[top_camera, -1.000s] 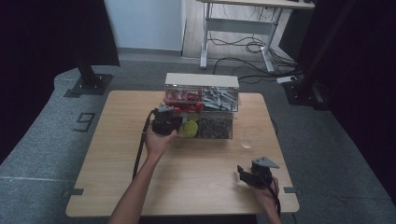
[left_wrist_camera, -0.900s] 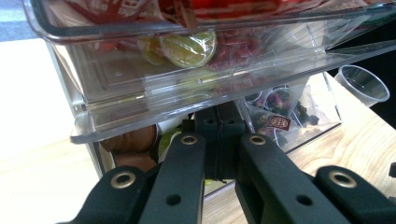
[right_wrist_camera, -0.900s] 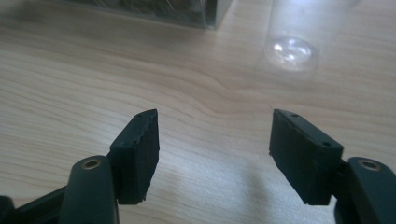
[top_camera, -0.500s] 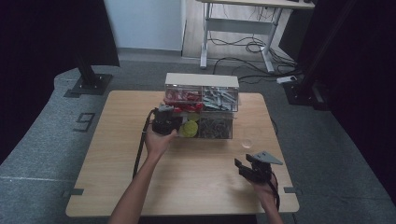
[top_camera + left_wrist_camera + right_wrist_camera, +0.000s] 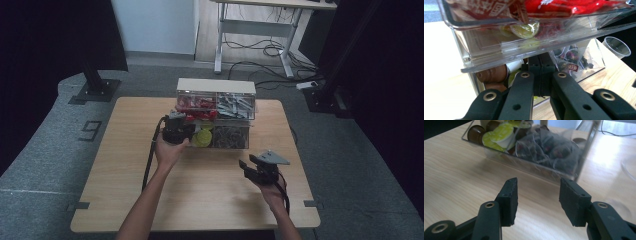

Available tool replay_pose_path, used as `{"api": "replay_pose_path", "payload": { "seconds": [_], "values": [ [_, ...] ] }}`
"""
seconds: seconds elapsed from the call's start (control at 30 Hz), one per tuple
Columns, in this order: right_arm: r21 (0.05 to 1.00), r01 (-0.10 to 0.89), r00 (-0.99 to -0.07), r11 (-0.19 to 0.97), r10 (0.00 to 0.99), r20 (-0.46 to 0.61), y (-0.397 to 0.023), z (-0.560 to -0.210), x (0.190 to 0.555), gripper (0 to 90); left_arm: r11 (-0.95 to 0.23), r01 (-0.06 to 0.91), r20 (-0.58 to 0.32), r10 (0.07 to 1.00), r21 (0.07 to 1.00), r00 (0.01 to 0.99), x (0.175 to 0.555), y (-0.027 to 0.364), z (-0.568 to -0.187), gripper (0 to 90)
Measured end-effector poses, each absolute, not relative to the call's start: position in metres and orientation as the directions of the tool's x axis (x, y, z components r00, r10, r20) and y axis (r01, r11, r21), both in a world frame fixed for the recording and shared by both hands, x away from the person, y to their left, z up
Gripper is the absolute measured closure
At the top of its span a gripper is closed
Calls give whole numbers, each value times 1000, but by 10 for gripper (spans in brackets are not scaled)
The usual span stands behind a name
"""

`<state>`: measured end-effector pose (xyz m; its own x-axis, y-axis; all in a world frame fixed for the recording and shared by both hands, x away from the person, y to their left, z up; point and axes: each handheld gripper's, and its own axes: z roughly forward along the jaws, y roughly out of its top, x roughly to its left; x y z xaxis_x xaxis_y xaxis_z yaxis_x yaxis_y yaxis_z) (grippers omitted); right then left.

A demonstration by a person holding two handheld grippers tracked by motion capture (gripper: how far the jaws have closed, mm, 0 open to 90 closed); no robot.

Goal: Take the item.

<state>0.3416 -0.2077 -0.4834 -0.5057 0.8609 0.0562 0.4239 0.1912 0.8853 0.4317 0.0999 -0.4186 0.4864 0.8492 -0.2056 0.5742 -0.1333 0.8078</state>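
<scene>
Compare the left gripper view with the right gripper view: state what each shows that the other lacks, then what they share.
Left gripper view: its jaws closed together against the clear drawer box, red packets in an upper drawer, and a clear plastic cup on the table. Right gripper view: the right gripper with jaws apart, holding nothing, over bare wood. Both share the wooden table, brown and yellow-green capsules and dark tea bags.

Red packets and yellow-green capsules fill a clear organizer on a light wood-grain table.
</scene>
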Motion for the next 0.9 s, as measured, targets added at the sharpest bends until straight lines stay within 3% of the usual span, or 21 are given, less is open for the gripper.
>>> {"api": "replay_pose_path", "payload": {
  "seconds": [0.9],
  "values": [
    [879,428,-529,213,847,52,-175,-479,392,571,-140,574,-206,844,807,496,432,99,-418,900]
  ]
}}
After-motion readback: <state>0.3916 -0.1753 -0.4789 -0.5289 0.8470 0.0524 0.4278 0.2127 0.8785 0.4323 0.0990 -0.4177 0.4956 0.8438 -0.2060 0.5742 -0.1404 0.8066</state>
